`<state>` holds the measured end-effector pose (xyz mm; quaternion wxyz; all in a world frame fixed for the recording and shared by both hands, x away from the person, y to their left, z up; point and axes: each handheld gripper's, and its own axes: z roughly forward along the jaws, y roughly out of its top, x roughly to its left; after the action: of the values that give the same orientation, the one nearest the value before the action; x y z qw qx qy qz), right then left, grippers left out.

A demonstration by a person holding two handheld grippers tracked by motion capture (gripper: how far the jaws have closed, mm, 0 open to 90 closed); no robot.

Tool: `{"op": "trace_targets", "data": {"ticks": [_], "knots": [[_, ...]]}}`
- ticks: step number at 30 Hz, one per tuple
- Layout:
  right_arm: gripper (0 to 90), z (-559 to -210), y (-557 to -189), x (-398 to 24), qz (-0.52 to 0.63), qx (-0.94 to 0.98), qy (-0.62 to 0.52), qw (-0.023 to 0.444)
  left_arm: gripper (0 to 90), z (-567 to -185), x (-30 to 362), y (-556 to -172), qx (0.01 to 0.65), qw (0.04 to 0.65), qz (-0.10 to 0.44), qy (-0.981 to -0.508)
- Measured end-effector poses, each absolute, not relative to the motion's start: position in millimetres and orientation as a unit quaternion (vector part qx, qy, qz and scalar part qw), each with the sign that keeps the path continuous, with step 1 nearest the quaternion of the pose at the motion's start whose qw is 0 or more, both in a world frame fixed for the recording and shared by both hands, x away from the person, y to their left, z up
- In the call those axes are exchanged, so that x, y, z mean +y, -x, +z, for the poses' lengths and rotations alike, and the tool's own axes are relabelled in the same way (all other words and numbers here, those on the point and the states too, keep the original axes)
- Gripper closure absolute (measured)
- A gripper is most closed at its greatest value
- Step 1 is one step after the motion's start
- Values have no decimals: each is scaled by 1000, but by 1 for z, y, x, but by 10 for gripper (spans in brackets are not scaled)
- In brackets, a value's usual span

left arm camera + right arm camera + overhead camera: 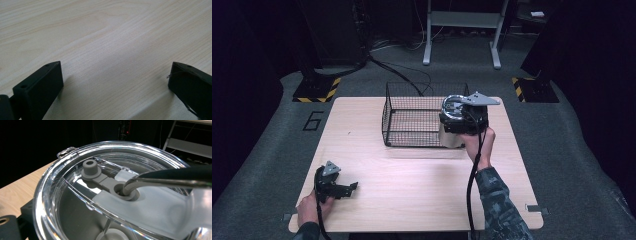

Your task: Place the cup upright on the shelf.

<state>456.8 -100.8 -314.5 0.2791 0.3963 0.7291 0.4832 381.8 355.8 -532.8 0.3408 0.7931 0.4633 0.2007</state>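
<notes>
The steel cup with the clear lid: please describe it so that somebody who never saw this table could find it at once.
Look at the pale wooden table and find the black wire basket at its far edge. The cup stands at the basket's right front corner, under the right gripper. It is the one shiny metal thing there, topped by a clear lid with a grey stopper.

Wood table [412, 175] w/ wire basket [412, 117] on far side.

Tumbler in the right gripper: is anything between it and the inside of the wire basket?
Only the basket's own right wall. The tumbler, held by the right gripper, sits at that wall near the front right corner. The basket's open top looks clear.
</notes>
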Motion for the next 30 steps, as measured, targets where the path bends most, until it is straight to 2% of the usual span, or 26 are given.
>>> {"op": "trace_targets", "data": {"ticks": [30], "knots": [[35, -306, -506, -85, 471, 732, -404, 282, 0, -533, 356, -382, 463, 341, 201, -793]]}}
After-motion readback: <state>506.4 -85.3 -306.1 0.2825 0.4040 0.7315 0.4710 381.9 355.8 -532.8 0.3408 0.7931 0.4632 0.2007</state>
